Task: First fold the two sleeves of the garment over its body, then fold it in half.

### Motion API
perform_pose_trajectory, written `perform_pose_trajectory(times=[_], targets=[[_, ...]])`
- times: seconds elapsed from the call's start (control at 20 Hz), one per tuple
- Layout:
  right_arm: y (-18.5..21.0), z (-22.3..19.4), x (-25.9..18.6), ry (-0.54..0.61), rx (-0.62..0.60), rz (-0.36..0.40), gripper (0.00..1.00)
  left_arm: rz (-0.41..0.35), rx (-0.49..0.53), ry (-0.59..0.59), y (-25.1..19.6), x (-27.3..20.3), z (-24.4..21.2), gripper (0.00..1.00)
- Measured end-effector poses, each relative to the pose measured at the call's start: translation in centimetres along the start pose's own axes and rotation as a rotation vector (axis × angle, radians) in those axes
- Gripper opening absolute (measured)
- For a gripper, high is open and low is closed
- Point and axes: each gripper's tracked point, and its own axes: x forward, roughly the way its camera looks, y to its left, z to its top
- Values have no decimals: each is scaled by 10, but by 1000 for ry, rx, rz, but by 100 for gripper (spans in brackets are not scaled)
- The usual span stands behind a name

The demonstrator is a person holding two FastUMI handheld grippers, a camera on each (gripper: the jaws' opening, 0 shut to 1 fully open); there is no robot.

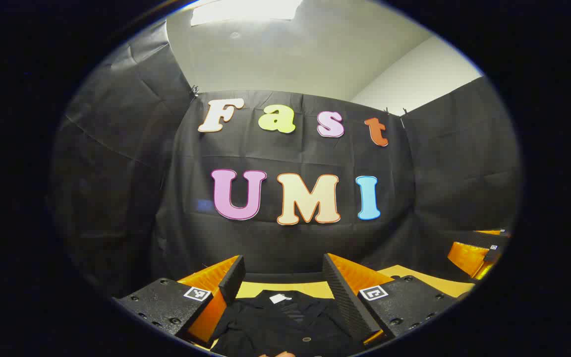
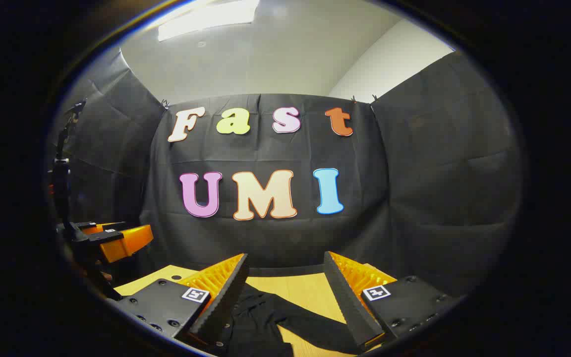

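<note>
A black garment (image 1: 275, 327) lies flat on the wooden table (image 1: 300, 287), its collar with a white label (image 1: 279, 298) pointing toward the booth wall. My left gripper (image 1: 283, 262) hovers open above the collar area with nothing between its fingers. In the right gripper view, one black sleeve (image 2: 315, 329) stretches out to the right across the table (image 2: 305, 292), away from the garment's body (image 2: 251, 322). My right gripper (image 2: 285, 259) is open above that sleeve and holds nothing. Each gripper appears far off in the other's view: the right gripper (image 1: 479, 253) and the left gripper (image 2: 117, 243).
The black cloth wall (image 1: 290, 233) rises close behind the table's far edge. Bare wood (image 2: 310, 297) lies between the sleeve and the wall. A dark stand (image 2: 62, 183) rises at the left edge of the right gripper view.
</note>
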Motion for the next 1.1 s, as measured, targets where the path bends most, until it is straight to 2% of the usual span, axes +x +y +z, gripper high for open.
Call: perform_pose_trajectory(times=[1.1], targets=[[5, -7, 3, 16, -50, 58, 96, 52, 0, 14, 3, -5, -5, 92]])
